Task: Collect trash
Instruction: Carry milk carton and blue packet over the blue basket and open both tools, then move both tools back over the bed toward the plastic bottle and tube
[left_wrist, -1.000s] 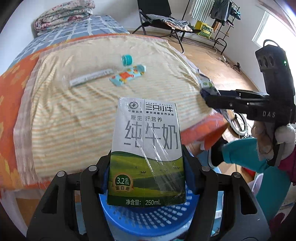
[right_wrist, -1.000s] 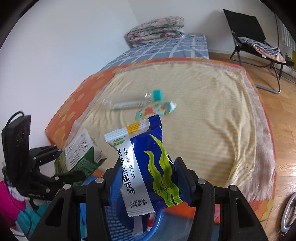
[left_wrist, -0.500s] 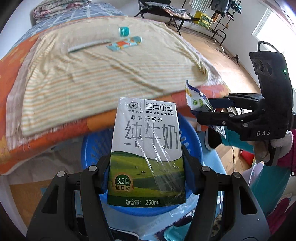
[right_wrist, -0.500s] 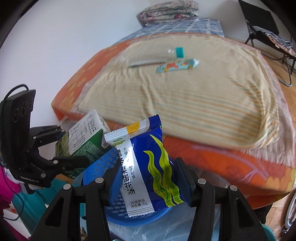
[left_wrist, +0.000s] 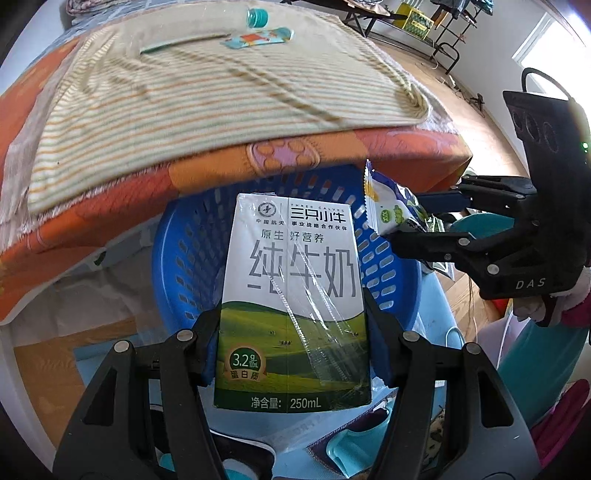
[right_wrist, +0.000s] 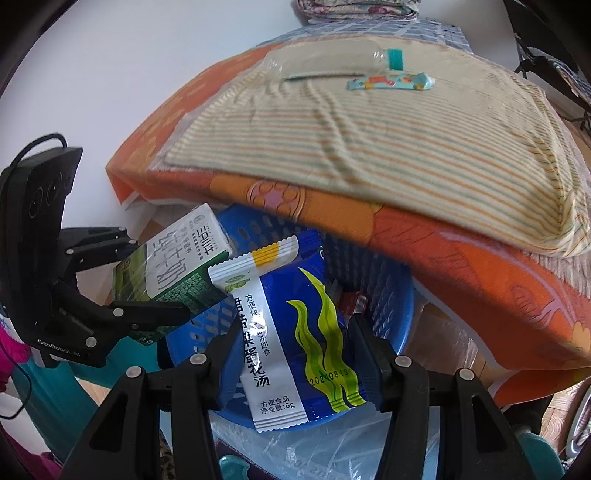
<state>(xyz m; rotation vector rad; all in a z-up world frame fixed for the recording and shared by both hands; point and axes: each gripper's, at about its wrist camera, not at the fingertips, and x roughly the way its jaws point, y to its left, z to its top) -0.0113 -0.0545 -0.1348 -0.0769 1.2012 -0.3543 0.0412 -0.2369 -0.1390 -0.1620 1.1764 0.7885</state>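
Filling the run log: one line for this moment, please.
left gripper: holds carton | right gripper: holds packet | both over basket

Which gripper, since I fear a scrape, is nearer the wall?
Left. The left gripper, holding the carton, sits between the wall and the right gripper, which holds the packet over the basket.

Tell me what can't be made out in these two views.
- Basket contents: both views, hidden behind the carton and packet; one small red item unidentifiable.
- Bottle on the bed: right view, blurred.
- Left gripper fingertips: left view, behind the carton.
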